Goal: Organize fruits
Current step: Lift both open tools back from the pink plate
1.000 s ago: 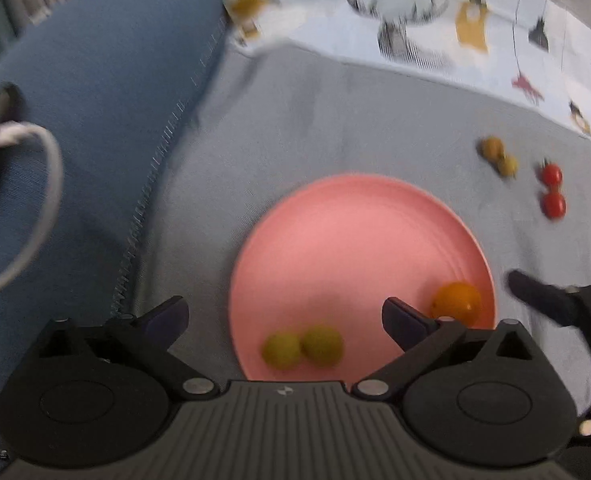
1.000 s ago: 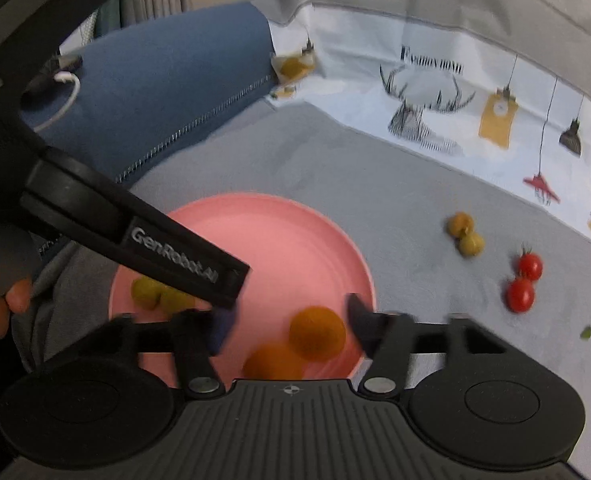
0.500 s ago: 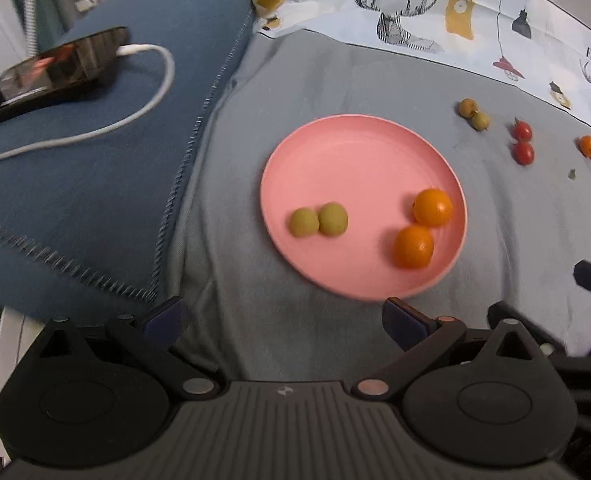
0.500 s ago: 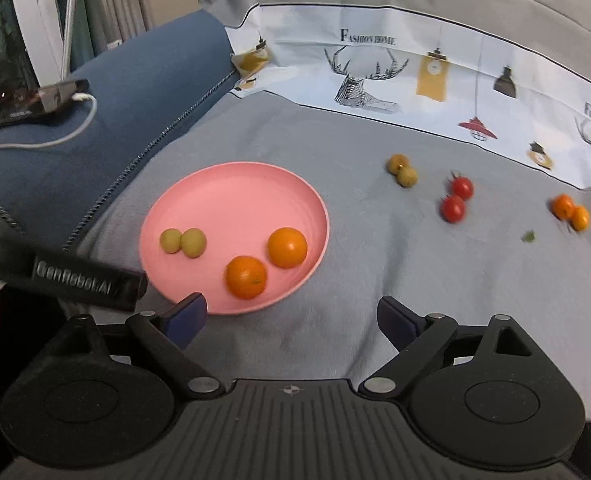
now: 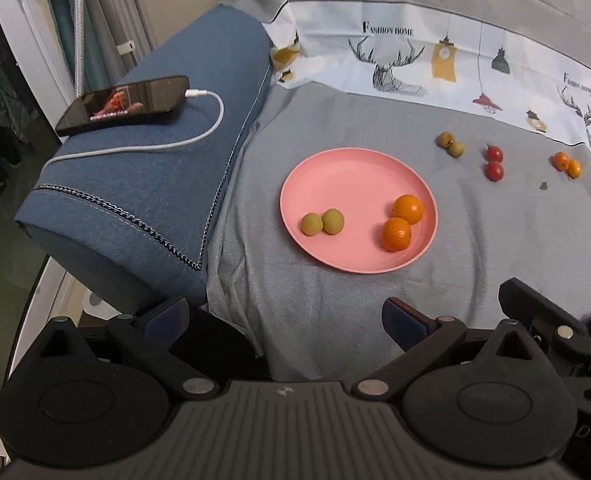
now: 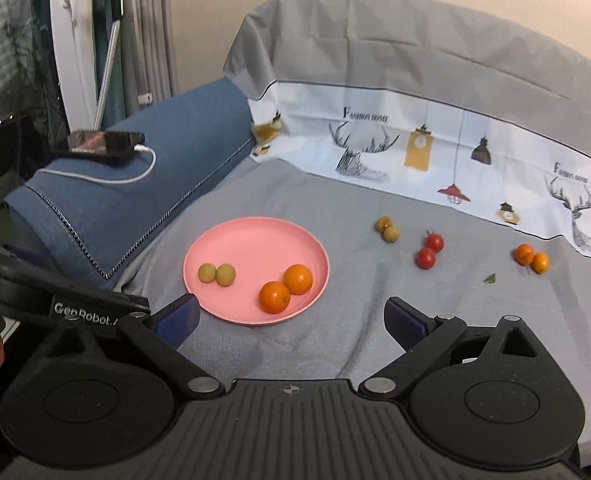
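A pink plate [image 5: 347, 168] [image 6: 251, 236] lies on the grey cloth and holds two green fruits [image 5: 321, 222] [image 6: 216, 273] and two oranges [image 5: 402, 220] [image 6: 286, 288]. Right of it on the cloth lie two yellow-green fruits [image 5: 451, 143] [image 6: 387, 229], two cherry tomatoes [image 5: 494, 163] [image 6: 429, 250] and two small orange fruits [image 5: 567, 163] [image 6: 531, 258]. My left gripper [image 5: 285, 314] is open and empty, short of the plate. My right gripper [image 6: 291, 314] has its jaws opening with nothing between them, also short of the plate.
A blue cushion [image 5: 167, 160] [image 6: 135, 184] at the left carries a phone [image 5: 123, 104] [image 6: 97, 143] on a white charging cable [image 5: 191, 136]. A printed white cloth [image 6: 435, 148] lines the back. A small green leaf [image 6: 490, 278] lies near the orange fruits.
Both grippers have pulled back and up from the plate. The right gripper let go of an orange, which now lies on the plate beside the other, and its jaws widened.
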`<state>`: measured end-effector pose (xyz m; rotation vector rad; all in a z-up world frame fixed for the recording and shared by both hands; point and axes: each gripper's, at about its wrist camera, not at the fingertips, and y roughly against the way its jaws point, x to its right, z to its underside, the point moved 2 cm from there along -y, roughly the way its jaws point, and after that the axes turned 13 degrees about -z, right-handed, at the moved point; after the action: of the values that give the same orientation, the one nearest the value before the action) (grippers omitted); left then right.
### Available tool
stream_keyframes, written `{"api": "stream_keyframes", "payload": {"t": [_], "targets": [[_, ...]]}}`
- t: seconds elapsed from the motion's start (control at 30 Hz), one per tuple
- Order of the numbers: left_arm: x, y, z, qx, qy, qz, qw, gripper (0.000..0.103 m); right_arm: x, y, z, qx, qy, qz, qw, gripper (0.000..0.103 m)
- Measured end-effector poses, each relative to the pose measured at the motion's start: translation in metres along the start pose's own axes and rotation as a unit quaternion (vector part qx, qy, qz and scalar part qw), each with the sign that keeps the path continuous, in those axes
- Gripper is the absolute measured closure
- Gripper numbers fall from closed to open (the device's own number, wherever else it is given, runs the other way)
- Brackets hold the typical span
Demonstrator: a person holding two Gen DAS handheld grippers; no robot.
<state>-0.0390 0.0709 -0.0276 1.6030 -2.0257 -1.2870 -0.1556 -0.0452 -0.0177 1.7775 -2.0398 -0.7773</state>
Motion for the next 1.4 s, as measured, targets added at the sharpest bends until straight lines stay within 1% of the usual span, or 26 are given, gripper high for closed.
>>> {"api": "stream_keyframes", "payload": {"t": [0.23, 0.43, 0.7, 0.87, 1.4], "targets": [[0.001, 0.023, 0.004, 0.026, 0.000, -0.001, 0.9997, 0.000, -0.001, 0.025, 0.005, 0.027, -0.010, 0.003, 1.000, 0.004], [-0.002, 0.036, 0.009, 0.041, 0.003, -0.006, 0.9992, 0.000, -0.002, 0.036, 0.007, 0.041, -0.012, 0.002, 0.999, 0.004], [-0.007, 0.044, 0.012, 0.045, 0.008, -0.009, 0.9989, 0.000, -0.007, 0.043, 0.007, 0.048, -0.012, -0.004, 0.999, 0.004], [-0.010, 0.046, 0.013, 0.048, 0.011, -0.009, 0.9987, 0.000, -0.007, 0.046, 0.008, 0.049, -0.012, -0.003, 0.999, 0.001], [-0.012, 0.043, 0.014, 0.046, 0.010, -0.009, 0.9989, 0.000, -0.009, 0.044, 0.008, 0.045, -0.013, -0.005, 0.999, 0.001]]}}
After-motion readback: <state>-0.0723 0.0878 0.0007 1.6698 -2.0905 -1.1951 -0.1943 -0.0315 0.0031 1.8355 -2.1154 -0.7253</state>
